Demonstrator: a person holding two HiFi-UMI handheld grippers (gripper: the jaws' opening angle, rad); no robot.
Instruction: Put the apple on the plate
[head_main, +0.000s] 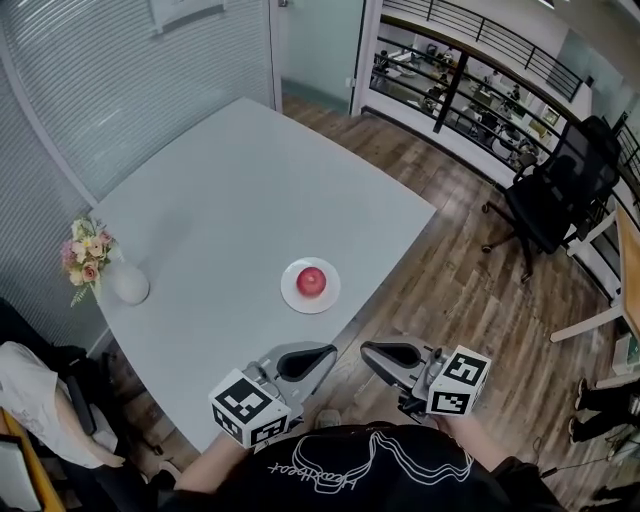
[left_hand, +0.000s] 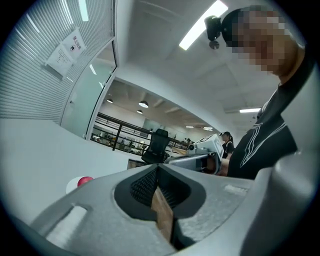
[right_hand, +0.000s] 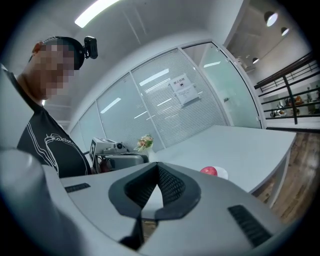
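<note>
A red apple (head_main: 312, 281) lies on a small white plate (head_main: 331, 298) near the front right edge of the grey table (head_main: 230, 190). My left gripper (head_main: 328, 352) and right gripper (head_main: 368, 350) hover in front of that edge, close to my body, with their tips pointing toward each other. Both are shut and empty. From the left gripper view, the apple (left_hand: 85, 181) and plate (left_hand: 72, 185) show low at the left, beyond the closed left gripper (left_hand: 157, 167). From the right gripper view, the apple (right_hand: 209, 171) on its plate (right_hand: 223, 174) sits to the right of the closed right gripper (right_hand: 157, 166).
A white vase with flowers (head_main: 120, 280) stands at the table's left edge. A black office chair (head_main: 560, 195) is on the wooden floor to the right. A glass wall with blinds runs behind the table, and a railing (head_main: 480, 60) lies at the far right.
</note>
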